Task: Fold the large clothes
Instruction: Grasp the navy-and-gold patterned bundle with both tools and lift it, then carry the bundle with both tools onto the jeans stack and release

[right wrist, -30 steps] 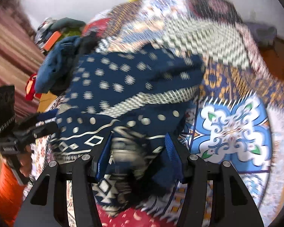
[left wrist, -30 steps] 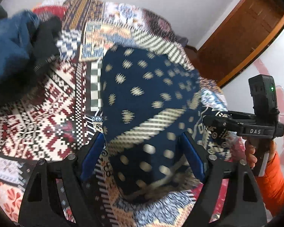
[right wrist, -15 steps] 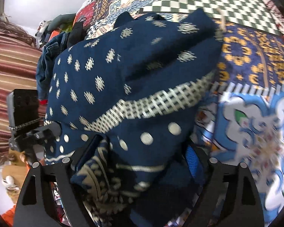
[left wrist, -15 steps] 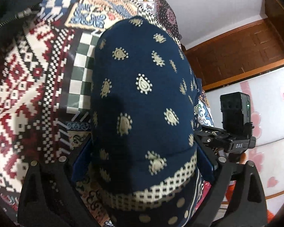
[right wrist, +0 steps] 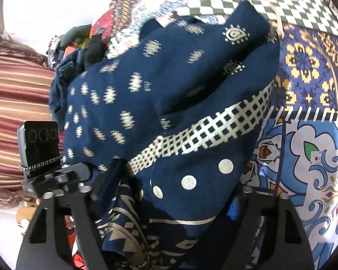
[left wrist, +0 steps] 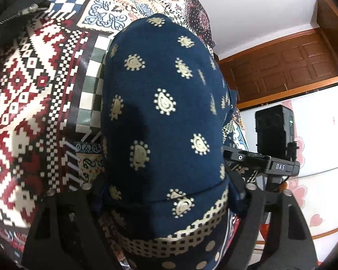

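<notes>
Through my left tongs' (left wrist: 166,202) camera, the navy patterned cloth (left wrist: 162,117) fills more of the view than a second ago, when it lay further off and blurred. The jaws have just been closing with the cloth bunched between them; the fabric hides the pads, so I cannot tell whether they press on it. The cloth's long axis runs straight away from me up the patchwork bedspread (left wrist: 29,103), its checkered band nearest the tongs. My right tongs (left wrist: 275,164) stand just beside it.

Through my right tongs' (right wrist: 169,204) camera, the cloth (right wrist: 169,94) is nearer and sharper than before. These jaws have also been closing, with cloth heaped between them and the pads covered, so the grip is unclear. It stretches up and rightward over the bedspread (right wrist: 315,162); my left tongs (right wrist: 54,175) touch its left edge.
</notes>
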The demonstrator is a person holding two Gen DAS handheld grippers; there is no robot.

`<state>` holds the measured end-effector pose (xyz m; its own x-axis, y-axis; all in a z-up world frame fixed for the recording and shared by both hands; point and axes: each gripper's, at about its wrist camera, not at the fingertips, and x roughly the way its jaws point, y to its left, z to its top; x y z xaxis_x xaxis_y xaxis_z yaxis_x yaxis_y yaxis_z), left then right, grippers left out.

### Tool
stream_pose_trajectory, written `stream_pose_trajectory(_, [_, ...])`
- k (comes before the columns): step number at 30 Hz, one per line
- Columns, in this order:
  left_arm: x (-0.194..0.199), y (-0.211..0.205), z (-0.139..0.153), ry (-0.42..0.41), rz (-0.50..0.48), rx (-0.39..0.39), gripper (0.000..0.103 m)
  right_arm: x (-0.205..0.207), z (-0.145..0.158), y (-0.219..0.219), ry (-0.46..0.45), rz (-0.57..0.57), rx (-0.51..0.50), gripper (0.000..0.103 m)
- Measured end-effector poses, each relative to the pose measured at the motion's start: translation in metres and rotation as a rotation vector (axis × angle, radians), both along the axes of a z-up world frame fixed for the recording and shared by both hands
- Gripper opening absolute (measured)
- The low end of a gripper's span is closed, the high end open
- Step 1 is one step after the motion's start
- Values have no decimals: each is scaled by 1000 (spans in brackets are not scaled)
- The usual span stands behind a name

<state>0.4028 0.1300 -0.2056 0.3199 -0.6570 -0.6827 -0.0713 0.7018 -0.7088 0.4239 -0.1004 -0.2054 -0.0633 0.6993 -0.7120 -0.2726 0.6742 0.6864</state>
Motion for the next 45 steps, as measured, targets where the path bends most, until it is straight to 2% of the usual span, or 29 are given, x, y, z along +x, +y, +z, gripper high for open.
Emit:
stream_pose_trajectory(2, [-5,4,8,9,18,-7,72,-5,11,-3,-14,-1,31,41])
stream_pose_trajectory(4, [-11,8,19,4,27,-29,68,-8,26,-4,-12,0,88,35])
stream_pose_trajectory(6, [-19,12,36,-41,13,-45,66,-15,43,4,-57,20,84,33])
stream_pose_trajectory(10, [-41,20,90,-169,2,32,65,-35,87,25,-155,57,99,33])
stream_pose_trajectory(14, [-58,44,142,-254,24,66,64,-42,126,40,-214,67,152,32])
stream_pose_trajectory(21, [-65,114,223,-382,91,140,64,-40,194,99,-335,95,206,32])
stream_pose_trajectory(27, [-63,191,256,-426,175,141,64,-28,232,174,-404,130,251,32])
stream_pose_trajectory(31, [-55,232,261,-460,212,192,64,-21,241,231,-464,166,223,32])
stream_pose_trajectory(34, [-39,266,255,-467,258,212,64,-15,238,267,-502,163,200,32])
stream_pose_trajectory(40, [-6,325,204,-397,352,143,64,15,208,318,-505,91,174,32])
stream_pose_trajectory(45, [18,361,161,-339,391,181,64,37,173,345,-461,74,95,32])
